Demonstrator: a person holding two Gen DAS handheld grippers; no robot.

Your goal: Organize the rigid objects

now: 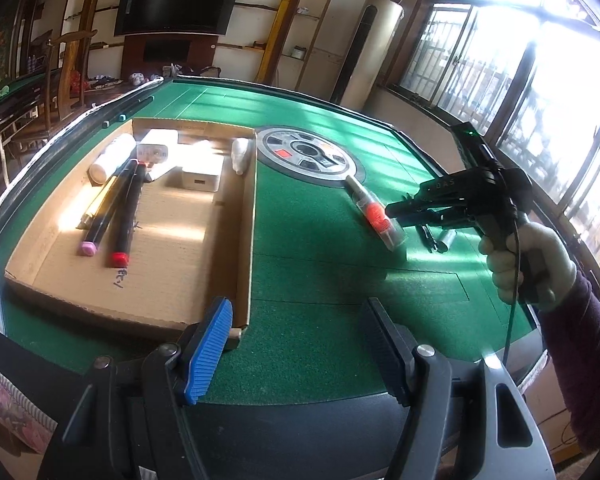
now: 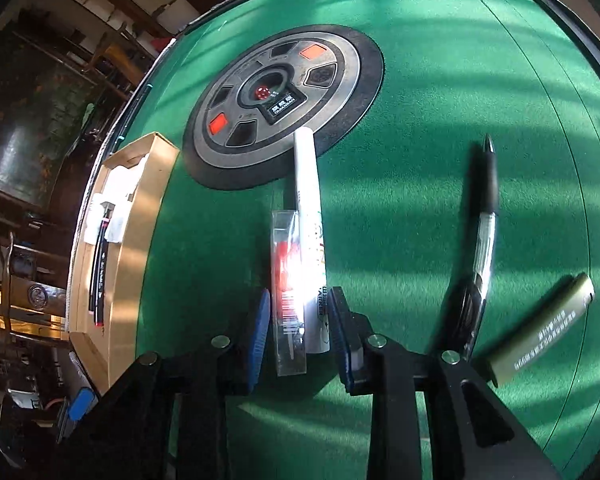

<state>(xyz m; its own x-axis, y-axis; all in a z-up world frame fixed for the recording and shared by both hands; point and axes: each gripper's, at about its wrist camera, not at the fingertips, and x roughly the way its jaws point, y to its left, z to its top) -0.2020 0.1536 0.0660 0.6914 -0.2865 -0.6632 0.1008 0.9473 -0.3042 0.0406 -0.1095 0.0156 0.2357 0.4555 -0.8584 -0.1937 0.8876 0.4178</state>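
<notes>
Apparently right gripper [image 2: 298, 326] jaws clasping marker [image 2: 309, 216], case [image 2: 287, 280]

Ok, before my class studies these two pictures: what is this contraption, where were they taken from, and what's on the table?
A person holds a two-finger grabber in each hand, each carrying a camera. First picture, seen from the left grabber: open and empty above the green table, beside a cardboard box of markers. Second, seen from the right grabber: closed on a clear packet and white marker lying side by side. A black pen lies nearby.
</notes>
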